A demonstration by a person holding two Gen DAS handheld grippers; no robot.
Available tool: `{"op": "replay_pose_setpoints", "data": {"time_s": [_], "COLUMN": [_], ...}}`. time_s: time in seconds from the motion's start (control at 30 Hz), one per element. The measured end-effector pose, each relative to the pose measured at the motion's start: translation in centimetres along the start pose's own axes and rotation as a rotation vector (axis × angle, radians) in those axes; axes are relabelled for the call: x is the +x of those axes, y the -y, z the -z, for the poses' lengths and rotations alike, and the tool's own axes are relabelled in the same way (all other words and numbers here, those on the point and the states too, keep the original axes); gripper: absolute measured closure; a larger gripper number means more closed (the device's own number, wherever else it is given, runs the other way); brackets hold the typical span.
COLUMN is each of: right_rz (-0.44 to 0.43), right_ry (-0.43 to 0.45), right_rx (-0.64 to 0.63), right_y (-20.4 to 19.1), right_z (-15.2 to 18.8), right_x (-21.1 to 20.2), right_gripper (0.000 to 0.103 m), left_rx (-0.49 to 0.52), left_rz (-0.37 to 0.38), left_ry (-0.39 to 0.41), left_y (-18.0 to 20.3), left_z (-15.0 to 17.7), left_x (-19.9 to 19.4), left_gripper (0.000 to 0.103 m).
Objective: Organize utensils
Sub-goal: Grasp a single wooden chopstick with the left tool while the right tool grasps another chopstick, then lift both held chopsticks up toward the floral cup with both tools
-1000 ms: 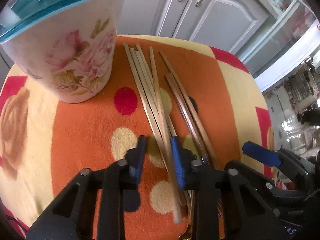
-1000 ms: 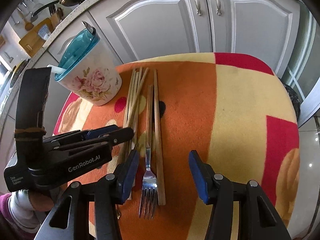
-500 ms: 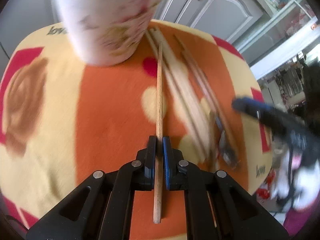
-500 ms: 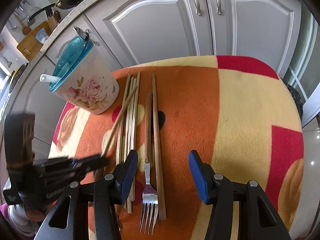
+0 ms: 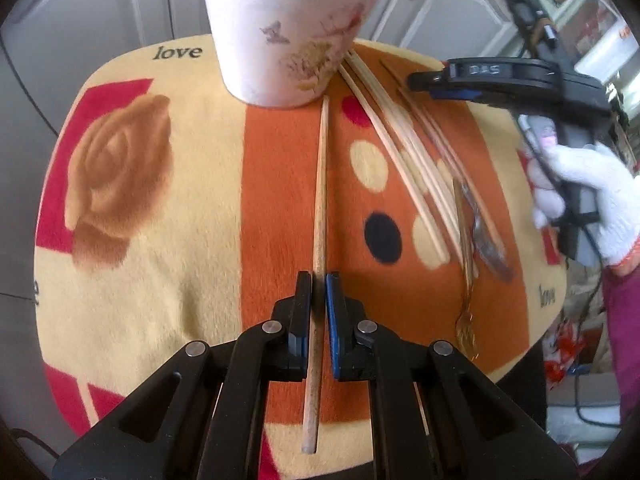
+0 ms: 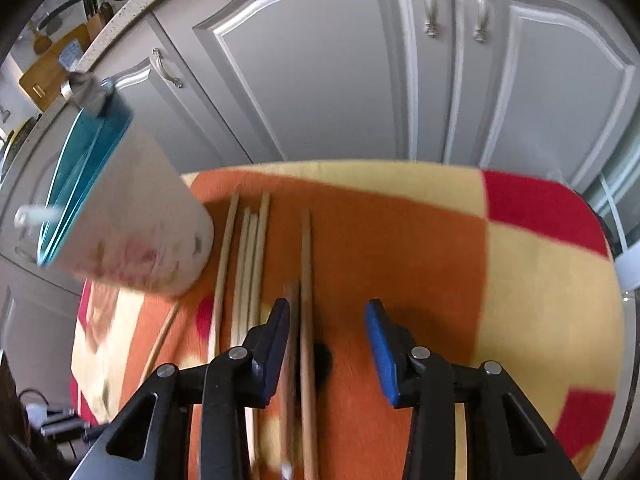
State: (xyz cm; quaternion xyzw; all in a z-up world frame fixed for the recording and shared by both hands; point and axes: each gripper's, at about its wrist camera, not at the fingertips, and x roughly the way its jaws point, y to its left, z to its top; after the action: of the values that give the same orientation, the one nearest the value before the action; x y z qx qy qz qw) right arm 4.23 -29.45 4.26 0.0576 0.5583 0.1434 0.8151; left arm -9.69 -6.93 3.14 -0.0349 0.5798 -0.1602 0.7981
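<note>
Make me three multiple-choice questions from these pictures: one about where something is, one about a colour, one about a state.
1. Where does the floral container stand?
A. on the blanket's far end
B. on the floor
C. in a cabinet

2. What colour is its lid?
A. red
B. teal
C. black

3. What are the left tongs doing?
A. gaping empty
B. clamping a fork
C. clamping one chopstick

Answers: 1 A, it sits on the blanket by the cabinets; 2 B, the rim is teal; 3 C, the pads pinch a single wooden stick.
</note>
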Motion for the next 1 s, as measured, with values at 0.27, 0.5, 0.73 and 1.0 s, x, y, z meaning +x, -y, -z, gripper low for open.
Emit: {"op": "replay_pose_setpoints", "data": {"time_s": [0.27, 0.5, 0.73, 1.0], "right_rz": [0.046, -0.015, -0.089, -0.122], "right_ry": [-0.011, -0.037, -0.089, -0.095], "right_rx": [-0.053, -0.028, -0.013, 0.037], "right_y": [-0.4, 2.2, 3.1, 3.2], "right_z": [-3.0, 0.1, 6.2, 7.6], "right_x": [2.4, 0.1, -2.3, -2.6], "right_gripper": [0.089, 0.098, 0.098, 0.098], "left_rx": [-0.005, -0.016, 0.005, 0.027], "left_rz": [-0.033, -0.078, -0.084, -0.033], "left_ry": [0.03, 0.033, 0.051, -0.016], "left_y": [0.8, 1.8, 2.4, 1.4], "left_z": [-3.5, -6.0, -6.6, -4.5], "left_x": [1.0, 3.1, 3.8, 2.9], "left_gripper": [0.091, 0.09, 0.094, 0.098]}}
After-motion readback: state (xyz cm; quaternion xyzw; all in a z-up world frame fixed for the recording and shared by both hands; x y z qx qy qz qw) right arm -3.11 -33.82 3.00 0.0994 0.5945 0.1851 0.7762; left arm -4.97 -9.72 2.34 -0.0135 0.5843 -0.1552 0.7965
